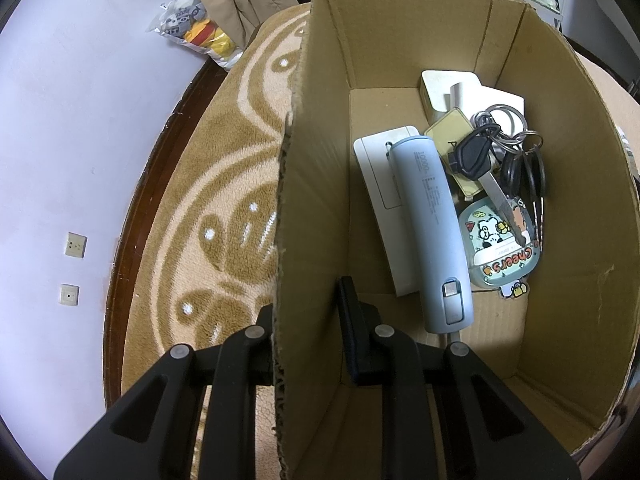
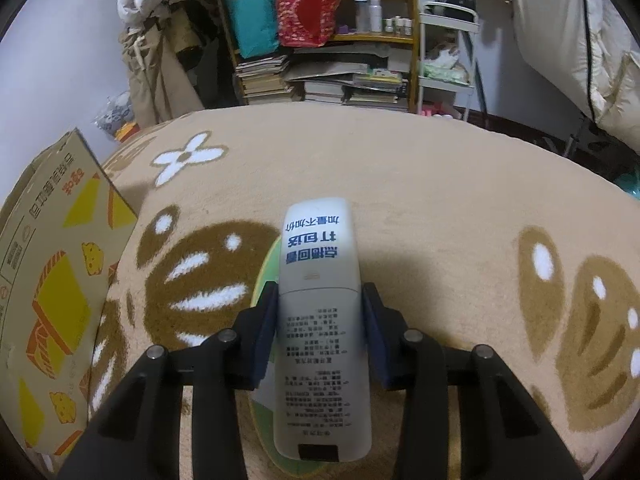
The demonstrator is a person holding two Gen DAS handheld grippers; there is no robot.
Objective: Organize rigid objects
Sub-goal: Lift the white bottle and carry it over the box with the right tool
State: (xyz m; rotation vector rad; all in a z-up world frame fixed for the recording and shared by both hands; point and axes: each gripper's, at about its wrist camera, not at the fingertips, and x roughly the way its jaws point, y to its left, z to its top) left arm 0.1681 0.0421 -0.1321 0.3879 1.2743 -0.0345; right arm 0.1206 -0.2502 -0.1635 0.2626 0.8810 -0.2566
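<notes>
A patterned tan carpet (image 2: 400, 168) is spreading under everything. On it, a cardboard box (image 1: 560, 160) is standing open, its printed outer side (image 2: 52, 280) showing at the left of the right wrist view. The left gripper (image 1: 308, 332) is pinching the box's near wall, one finger outside and one inside. The right gripper (image 2: 320, 332) is clamping a white remote-like device (image 2: 320, 320) with blue print, holding it above the carpet. Inside the box, a pale blue power bank (image 1: 436, 224) is lying over a white flat case (image 1: 384, 184), beside a cartoon-printed case (image 1: 500, 248) and a bunch of keys (image 1: 492, 148).
</notes>
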